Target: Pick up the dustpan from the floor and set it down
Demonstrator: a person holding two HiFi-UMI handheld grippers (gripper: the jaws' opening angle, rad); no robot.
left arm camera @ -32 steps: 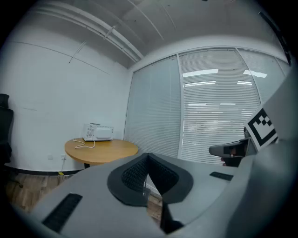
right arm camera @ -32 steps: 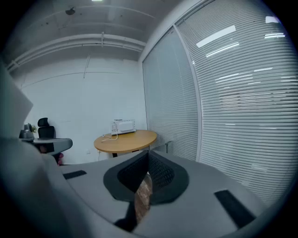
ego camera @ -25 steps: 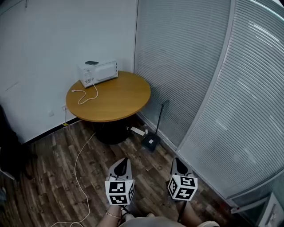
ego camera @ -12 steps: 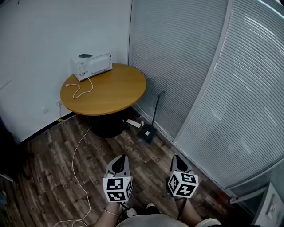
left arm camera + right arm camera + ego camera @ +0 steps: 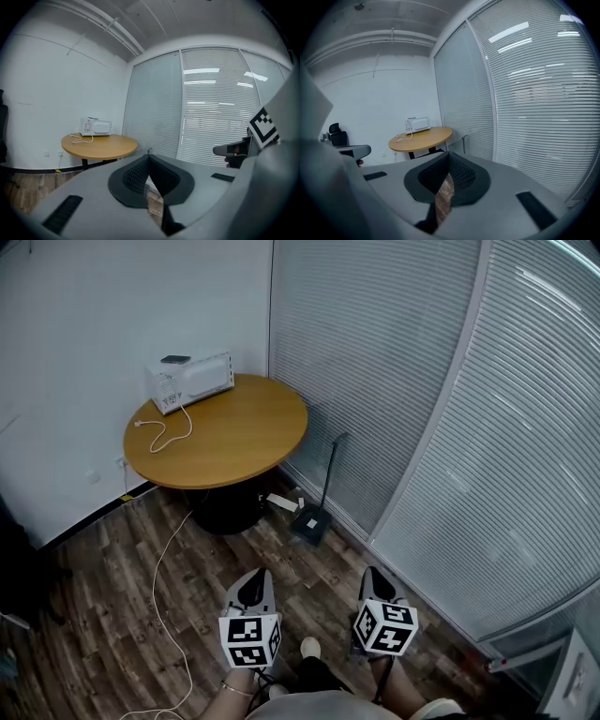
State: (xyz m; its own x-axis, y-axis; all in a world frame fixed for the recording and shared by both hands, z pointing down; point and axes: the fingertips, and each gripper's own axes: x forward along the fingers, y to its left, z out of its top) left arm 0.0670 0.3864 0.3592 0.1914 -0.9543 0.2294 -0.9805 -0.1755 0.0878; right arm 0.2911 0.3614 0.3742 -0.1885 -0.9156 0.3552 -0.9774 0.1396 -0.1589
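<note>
A black dustpan [image 5: 309, 522] stands on the wooden floor by the blinds wall, its long handle [image 5: 332, 463] rising upright. It is just right of the round table's foot. My left gripper [image 5: 251, 583] and right gripper [image 5: 377, 578] hover side by side low in the head view, well short of the dustpan. Both are shut, with nothing between their jaws. In the right gripper view the right gripper [image 5: 449, 155] points toward the table, and the dustpan handle [image 5: 464, 139] shows thin against the blinds. The left gripper [image 5: 149, 157] in its own view hides the dustpan.
A round wooden table [image 5: 246, 438] carries a white oven [image 5: 190, 379] and a white cable that trails over the floor [image 5: 161, 570]. A white power strip [image 5: 281, 502] lies under the table. Blinds walls close the right side. A shoe [image 5: 309, 648] shows between the grippers.
The head view has swung slightly, so the table and dustpan sit further left and higher. A shoe has stepped into view between the grippers. Both grippers stay shut.
</note>
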